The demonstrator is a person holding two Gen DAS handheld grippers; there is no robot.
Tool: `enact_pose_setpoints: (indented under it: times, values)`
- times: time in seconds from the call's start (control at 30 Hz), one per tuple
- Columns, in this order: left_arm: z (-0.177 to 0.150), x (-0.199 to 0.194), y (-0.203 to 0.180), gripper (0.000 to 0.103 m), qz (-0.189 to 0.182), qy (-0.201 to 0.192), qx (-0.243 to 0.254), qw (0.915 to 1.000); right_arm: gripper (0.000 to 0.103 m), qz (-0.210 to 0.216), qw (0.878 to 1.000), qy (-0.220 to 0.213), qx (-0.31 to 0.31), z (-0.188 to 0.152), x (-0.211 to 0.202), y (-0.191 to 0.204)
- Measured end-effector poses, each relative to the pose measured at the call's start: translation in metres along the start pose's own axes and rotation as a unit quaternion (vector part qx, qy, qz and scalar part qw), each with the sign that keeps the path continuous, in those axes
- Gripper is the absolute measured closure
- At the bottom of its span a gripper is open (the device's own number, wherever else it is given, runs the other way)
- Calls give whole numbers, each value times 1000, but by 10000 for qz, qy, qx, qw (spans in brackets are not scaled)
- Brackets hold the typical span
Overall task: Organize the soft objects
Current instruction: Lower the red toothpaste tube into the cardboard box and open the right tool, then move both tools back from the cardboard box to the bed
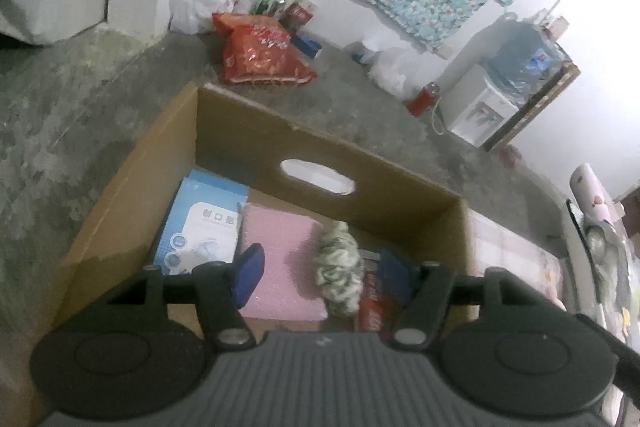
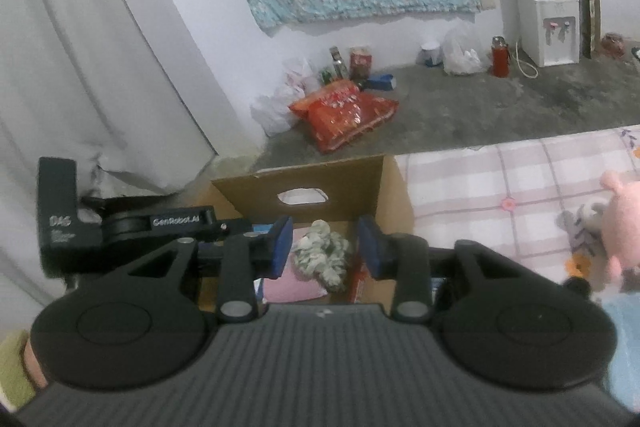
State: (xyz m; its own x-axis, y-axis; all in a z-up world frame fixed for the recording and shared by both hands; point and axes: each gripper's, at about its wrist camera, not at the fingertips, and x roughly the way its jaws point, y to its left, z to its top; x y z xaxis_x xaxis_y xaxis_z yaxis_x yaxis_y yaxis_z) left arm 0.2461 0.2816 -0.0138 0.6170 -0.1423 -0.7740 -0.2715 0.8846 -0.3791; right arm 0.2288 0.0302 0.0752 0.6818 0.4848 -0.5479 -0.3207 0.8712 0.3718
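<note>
Green-white scrunchie [image 2: 322,254] in box [image 2: 394,195], below parted fingers [image 2: 282,239]

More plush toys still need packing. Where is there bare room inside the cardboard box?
Little floor shows in the brown cardboard box. The blue-and-white packet, pink padded sheet, green-white knotted fabric toy and red packet sit side by side. Open room lies along the far wall under the handle cutout.

Matt brown cardboard box [image 1: 132,195]
</note>
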Motion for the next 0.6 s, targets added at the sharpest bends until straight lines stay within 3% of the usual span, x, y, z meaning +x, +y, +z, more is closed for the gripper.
enact_pose_setpoints:
  times: [0.3,0.47,0.6]
  values:
    - [-27,-63,-44,25,-183,-228,510,9983,54,231,9990,-374,-33,-27,-120,-44]
    - [-56,-108,-81,16,-339,-430,982,9937,50,-92,9980,-603,149,-57,-197,-99]
    - [-90,-141,-114,12,-583,-565,1511,9852,49,-303,9959,-693,487,-86,-251,-152]
